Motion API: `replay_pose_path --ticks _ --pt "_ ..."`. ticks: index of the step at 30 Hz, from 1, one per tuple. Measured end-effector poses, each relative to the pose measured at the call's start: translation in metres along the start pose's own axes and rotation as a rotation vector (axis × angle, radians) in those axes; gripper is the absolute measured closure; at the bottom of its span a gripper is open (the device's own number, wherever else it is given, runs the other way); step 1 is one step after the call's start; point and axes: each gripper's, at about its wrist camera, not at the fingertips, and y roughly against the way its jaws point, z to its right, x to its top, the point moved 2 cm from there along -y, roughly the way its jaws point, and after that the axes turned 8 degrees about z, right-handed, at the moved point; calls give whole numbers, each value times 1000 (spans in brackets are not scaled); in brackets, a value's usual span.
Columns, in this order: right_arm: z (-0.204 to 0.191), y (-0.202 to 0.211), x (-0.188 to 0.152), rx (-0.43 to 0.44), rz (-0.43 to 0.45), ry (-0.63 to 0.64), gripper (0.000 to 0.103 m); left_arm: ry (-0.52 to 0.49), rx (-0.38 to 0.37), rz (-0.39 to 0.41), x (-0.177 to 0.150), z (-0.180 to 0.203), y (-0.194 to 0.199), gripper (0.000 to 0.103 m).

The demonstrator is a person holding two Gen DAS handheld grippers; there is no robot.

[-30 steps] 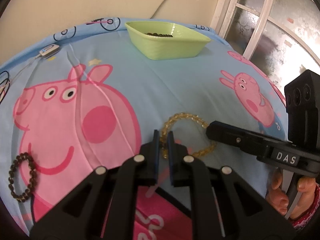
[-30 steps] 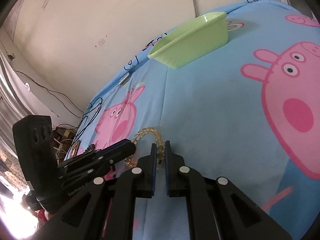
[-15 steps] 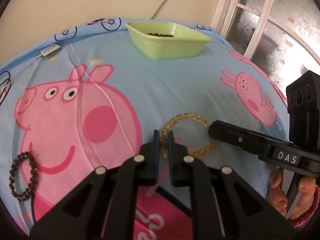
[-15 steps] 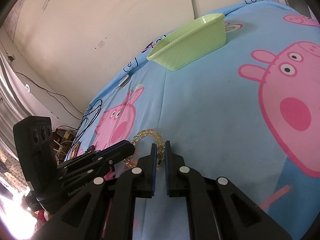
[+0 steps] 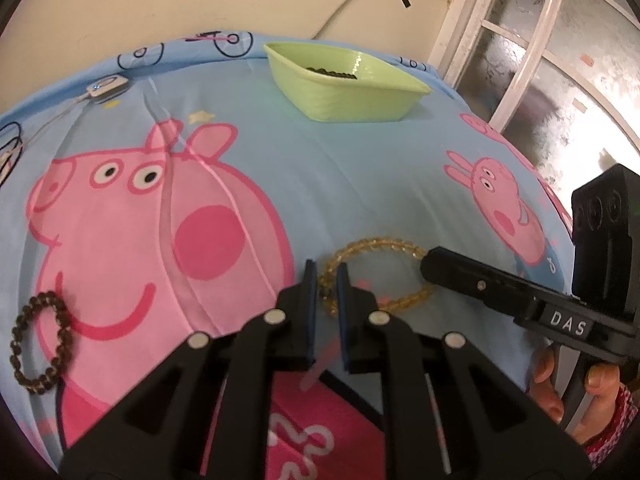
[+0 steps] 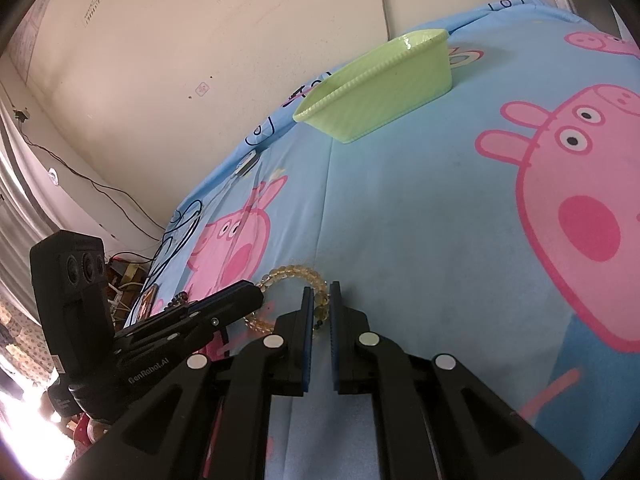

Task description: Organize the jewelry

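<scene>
An amber bead bracelet (image 5: 376, 242) lies on the blue cartoon-pig bedsheet (image 5: 360, 168). My left gripper (image 5: 326, 276) is shut on its near-left side, with beads between the pads. My right gripper (image 5: 428, 262) comes in from the right and is shut on the opposite side. In the right wrist view, beads of the bracelet (image 6: 288, 270) sit between the right gripper's (image 6: 319, 300) pads, and the left gripper (image 6: 256, 294) grips from the left. A light green dish (image 5: 352, 96) with dark beads (image 5: 330, 72) inside stands at the far side. A dark brown bead bracelet (image 5: 38, 340) lies at the left.
A small white device (image 5: 106, 86) on a cable lies near the sheet's far left edge. A wall runs behind the green dish (image 6: 380, 92) and a window (image 5: 560, 60) stands at the right. A hand (image 5: 560, 384) holds the right gripper's handle. Cables and clutter lie beyond the sheet's left edge.
</scene>
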Motion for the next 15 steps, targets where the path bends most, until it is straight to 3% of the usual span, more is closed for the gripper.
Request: replay_pose_path --ticks 5,11,15 --pt "0 -1 0 -1 0 3 103 -17 14 0 -1 4 0 90" --pt "4 0 1 17 10 -17 103 17 -34 1 0 0 1 85" --pt "12 4 3 71 31 -75 103 31 -43 2 0 -2 1 85"
